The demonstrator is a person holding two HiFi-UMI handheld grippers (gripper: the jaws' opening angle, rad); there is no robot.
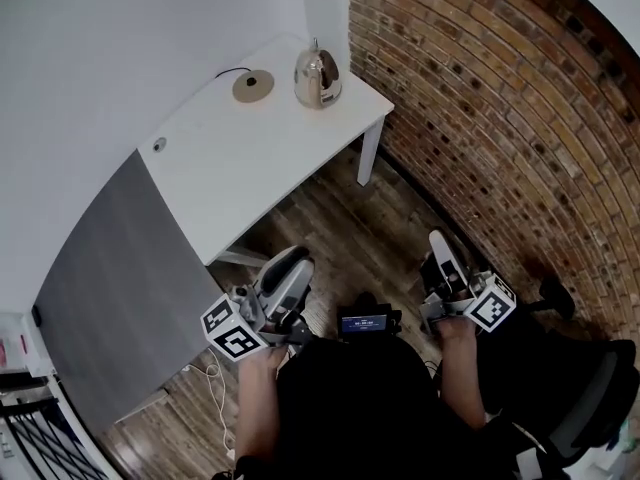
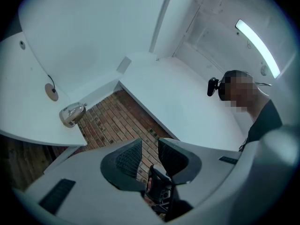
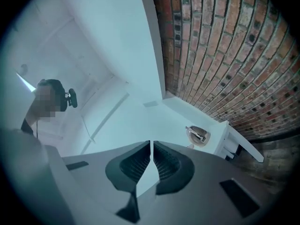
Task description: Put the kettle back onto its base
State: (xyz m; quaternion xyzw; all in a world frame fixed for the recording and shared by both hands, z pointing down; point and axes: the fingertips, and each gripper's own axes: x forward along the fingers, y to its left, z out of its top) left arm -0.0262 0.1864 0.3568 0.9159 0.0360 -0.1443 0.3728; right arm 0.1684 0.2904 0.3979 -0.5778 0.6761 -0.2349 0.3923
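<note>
A shiny metal kettle stands near the far right corner of the white table. Its round base lies just left of it with a black cord, and nothing is on the base. My two grippers are held low near my body, well short of the table. The left gripper has a narrow gap between its jaws and holds nothing; in its own view the kettle and base sit far off at the left. The right gripper is shut and empty, with the kettle small beyond its jaws.
A brick wall runs along the right of the table. A grey panel leans at the table's left end. A black office chair is at the lower right, a dark rack at the lower left. Wooden floor lies between me and the table.
</note>
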